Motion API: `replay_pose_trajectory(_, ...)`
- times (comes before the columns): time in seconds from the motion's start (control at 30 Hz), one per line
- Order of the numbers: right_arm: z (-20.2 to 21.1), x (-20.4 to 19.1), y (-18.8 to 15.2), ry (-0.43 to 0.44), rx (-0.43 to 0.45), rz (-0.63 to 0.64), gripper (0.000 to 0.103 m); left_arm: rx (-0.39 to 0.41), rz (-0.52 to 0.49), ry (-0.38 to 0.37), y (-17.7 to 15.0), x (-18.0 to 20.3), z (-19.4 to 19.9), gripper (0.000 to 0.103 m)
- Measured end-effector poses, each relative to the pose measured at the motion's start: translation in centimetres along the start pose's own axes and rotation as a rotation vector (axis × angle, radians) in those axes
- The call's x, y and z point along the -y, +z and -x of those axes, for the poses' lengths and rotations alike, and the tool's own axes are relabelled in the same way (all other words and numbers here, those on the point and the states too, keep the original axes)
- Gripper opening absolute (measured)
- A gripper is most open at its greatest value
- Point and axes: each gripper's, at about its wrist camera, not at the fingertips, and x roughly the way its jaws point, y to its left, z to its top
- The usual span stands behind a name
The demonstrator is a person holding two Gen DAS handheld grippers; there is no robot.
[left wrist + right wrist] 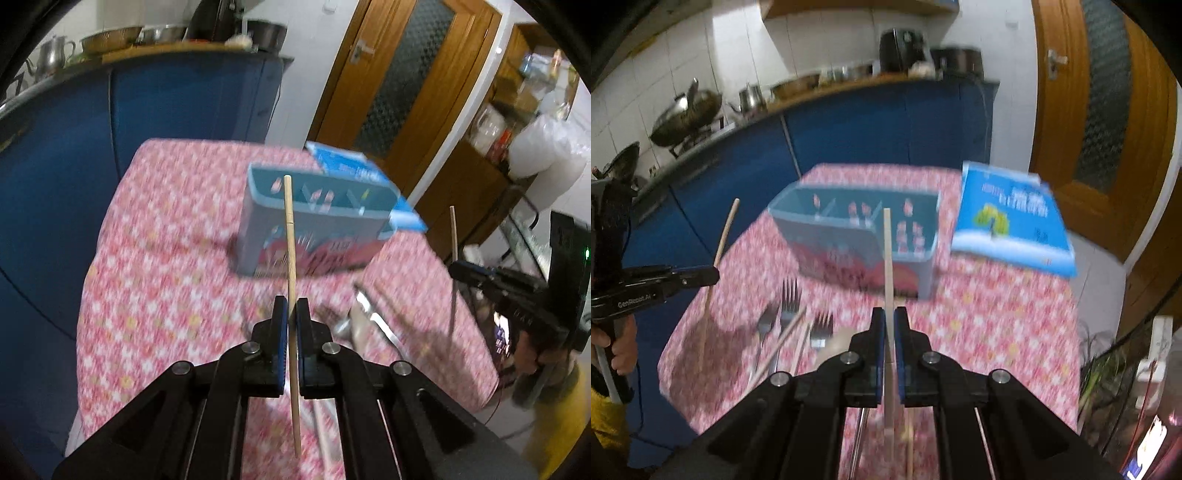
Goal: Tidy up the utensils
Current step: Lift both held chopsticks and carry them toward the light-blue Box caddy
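Two chopsticks are off the table, one in each gripper. The left wrist view looks down on the left gripper (291, 310), its blue-padded jaws pinched tight on a pale wooden chopstick (289, 236) that stands nearly upright and runs on below the jaws; only this view shows a knife (373, 319) lying on the cloth to the right of the jaws, blurred, with a rounded metal piece beside it. The right wrist view alone shows three forks (788, 306) lying side by side on the cloth with loose chopsticks (783, 341) slanting across them, left of the right gripper (890, 325), whose jaws are likewise clamped on a second chopstick (888, 254), upright. Each view catches the other tool at its edge, clamped on its stick and held above the table's side. Ahead of both grippers stands the utensil organizer (314, 225), a grey-blue bin divided into compartments, on the pink patterned tablecloth (166, 229); from each camera the held stick crosses in front of it. To its right, just beside it, lies a blue booklet (1012, 221). Blue cabinets (849, 125) with pots and a wok on top run behind the table, and a wooden door (1108, 110) stands at far right. Motion blur hides finer detail.
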Motion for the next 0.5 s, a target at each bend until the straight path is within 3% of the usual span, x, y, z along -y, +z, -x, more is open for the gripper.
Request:
replay_pose_trajectory(0.3, 0.1, 0.5, 3.6, 0.019, 0.154, -0.023, 0.007, 0.148, 0.004, 0.003, 1.9, 0.6, 2.1, 0.002)
replay_pose_trajectory(0.5, -0.3, 1.1, 6.4, 0.013, 0.242, -0.044, 0.007, 0.311, -0.021, 0.062, 5.3, 1.1, 3.0, 0.002)
